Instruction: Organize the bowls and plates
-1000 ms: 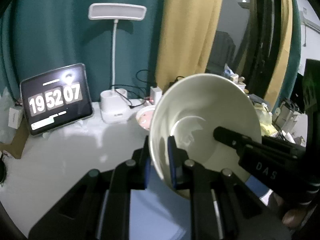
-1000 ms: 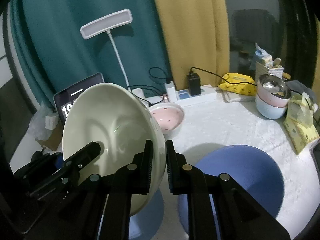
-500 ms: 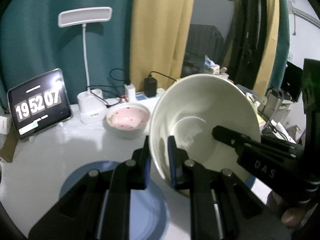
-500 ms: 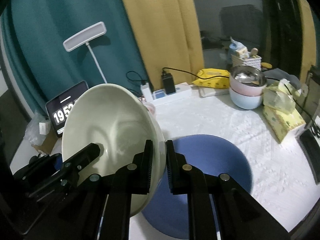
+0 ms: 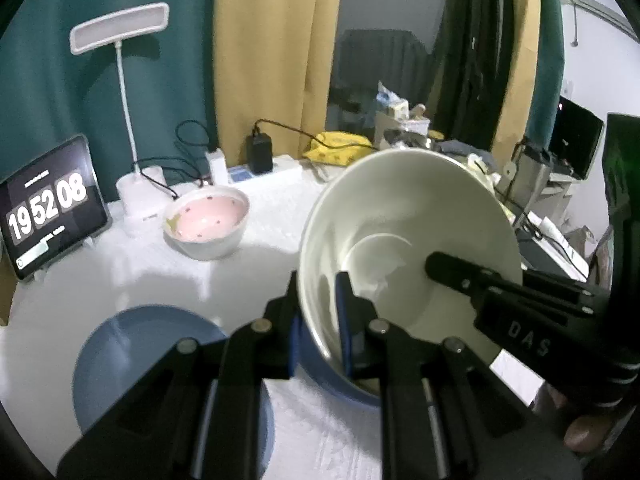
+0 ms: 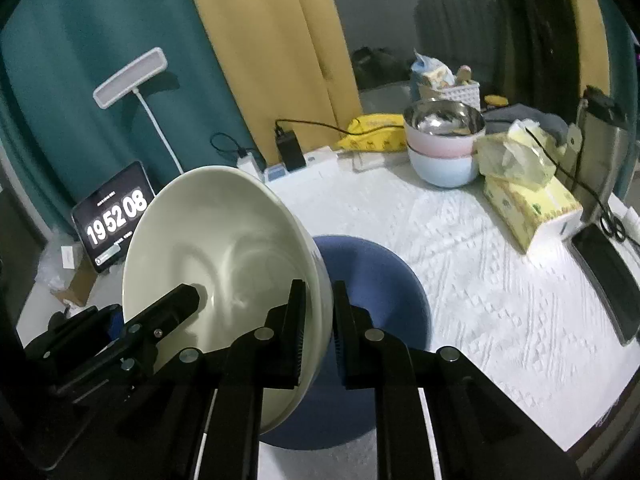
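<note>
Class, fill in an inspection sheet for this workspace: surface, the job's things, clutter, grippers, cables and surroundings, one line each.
Surface: white textured tablecloth.
Job's things: cream bowl held tilted off the table; two blue plates; pink dotted bowl; stacked bowls with a steel one on top.
Clutter: tissue box, yellow packet, white basket.
Grippers: left gripper and right gripper each shut on the cream bowl's rim, on opposite sides.
Cables: black adapter in a power strip; cable at right.
Surroundings: teal and yellow curtains, desk lamp, tablet clock.
</note>
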### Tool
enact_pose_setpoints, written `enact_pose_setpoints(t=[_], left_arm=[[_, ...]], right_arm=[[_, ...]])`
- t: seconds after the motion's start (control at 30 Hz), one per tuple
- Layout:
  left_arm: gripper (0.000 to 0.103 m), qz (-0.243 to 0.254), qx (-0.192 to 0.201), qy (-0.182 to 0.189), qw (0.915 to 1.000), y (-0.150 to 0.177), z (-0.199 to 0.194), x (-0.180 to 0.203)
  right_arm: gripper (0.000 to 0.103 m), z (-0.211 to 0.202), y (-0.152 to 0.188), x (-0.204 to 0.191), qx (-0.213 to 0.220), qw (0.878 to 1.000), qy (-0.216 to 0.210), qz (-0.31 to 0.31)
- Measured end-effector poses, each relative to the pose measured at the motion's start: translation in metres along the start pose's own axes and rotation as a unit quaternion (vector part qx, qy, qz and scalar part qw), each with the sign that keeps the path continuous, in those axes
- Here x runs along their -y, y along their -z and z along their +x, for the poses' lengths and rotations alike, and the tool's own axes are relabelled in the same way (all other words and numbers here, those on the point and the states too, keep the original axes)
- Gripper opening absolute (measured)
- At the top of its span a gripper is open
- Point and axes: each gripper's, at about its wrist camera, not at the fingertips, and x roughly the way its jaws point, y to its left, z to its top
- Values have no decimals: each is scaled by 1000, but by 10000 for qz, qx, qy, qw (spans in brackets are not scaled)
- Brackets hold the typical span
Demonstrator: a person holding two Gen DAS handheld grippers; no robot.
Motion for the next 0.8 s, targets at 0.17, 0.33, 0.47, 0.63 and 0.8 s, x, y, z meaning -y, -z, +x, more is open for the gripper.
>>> enact_pose_setpoints(t=[0.17, 0.33, 0.47, 0.63, 0.8], left_arm=[[15, 57, -139, -21, 9999, 5, 10, 7], [15, 124, -290, -51, 9995, 9, 21, 12], [15, 173, -414, -66, 9990, 15, 30, 15], [15, 177, -559, -74, 9983, 18, 37, 15], [16, 211, -645, -82, 9977, 20, 40, 16]], right_arm=[[14, 7, 6, 12, -162, 9998, -10, 80], [14, 16, 9, 20, -352, 9993, 17, 94], [14, 22, 12, 25, -510, 9986, 18, 161], [15, 29, 15, 25, -732, 9973, 62, 88], [19, 34, 14, 20, -830, 9963, 188, -111]])
